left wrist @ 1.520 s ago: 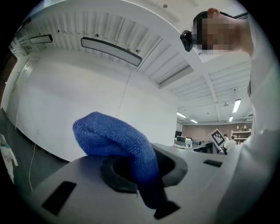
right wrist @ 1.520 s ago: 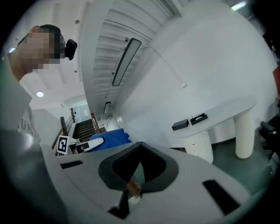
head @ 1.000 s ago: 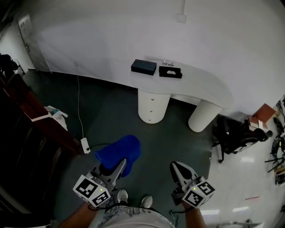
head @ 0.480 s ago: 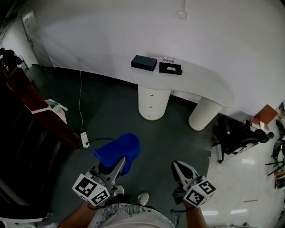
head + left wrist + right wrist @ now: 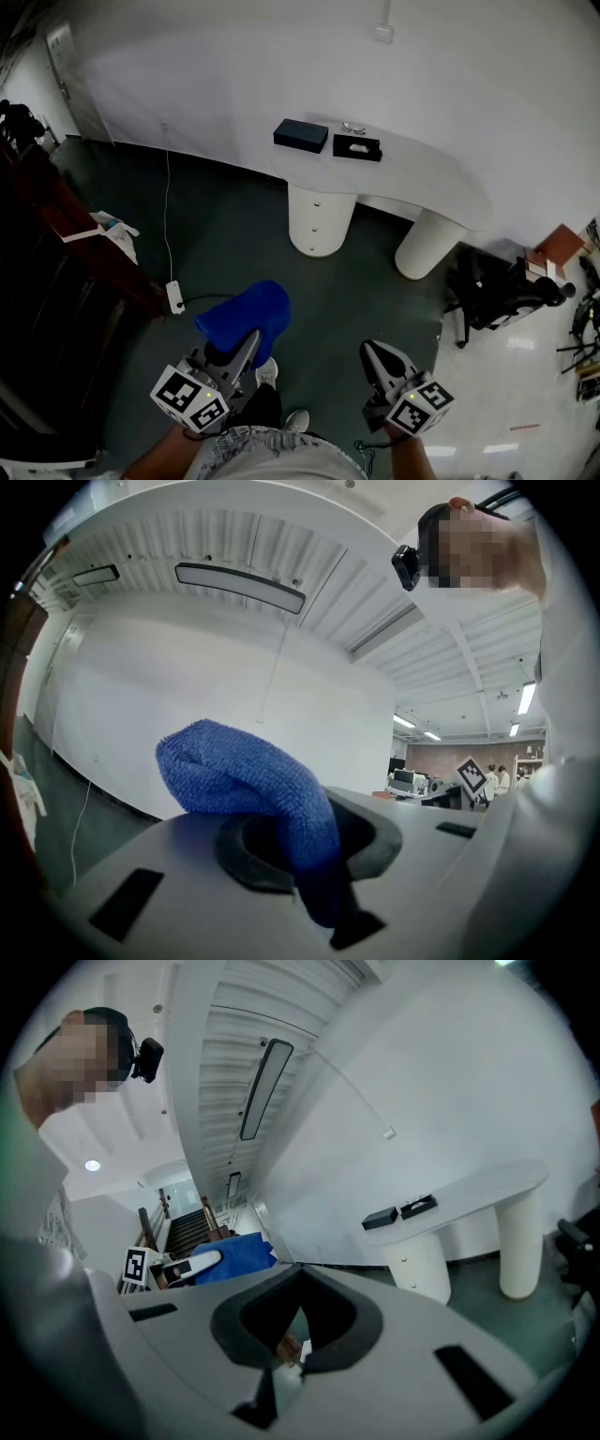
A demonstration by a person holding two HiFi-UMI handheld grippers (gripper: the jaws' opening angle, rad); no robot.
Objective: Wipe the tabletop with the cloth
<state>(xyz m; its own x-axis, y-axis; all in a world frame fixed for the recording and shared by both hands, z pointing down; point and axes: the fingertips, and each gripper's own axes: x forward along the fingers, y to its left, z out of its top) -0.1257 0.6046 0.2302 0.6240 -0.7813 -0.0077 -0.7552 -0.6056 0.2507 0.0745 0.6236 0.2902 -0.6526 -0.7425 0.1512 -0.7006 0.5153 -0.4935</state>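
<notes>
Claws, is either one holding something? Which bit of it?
The left claw pinches the blue cloth by its lower end, and the rest bunches up above the claw. The right claw is shut and holds nothing.

My head view is bright across the white wall (image 5: 281, 66), sinks to near black along its left edge, and shows glare on the pale floor (image 5: 506, 412) at lower right. Both gripper views bulge fisheye-style, with dark vignetted corners. The cloth (image 5: 253, 771) reads sharp up close. Strip lights (image 5: 526, 697) glow at right.

Blue cloth (image 5: 246, 315); white table (image 5: 433, 174) (black box (image 5: 301, 136)); grey-green floor (image 5: 234, 234).
</notes>
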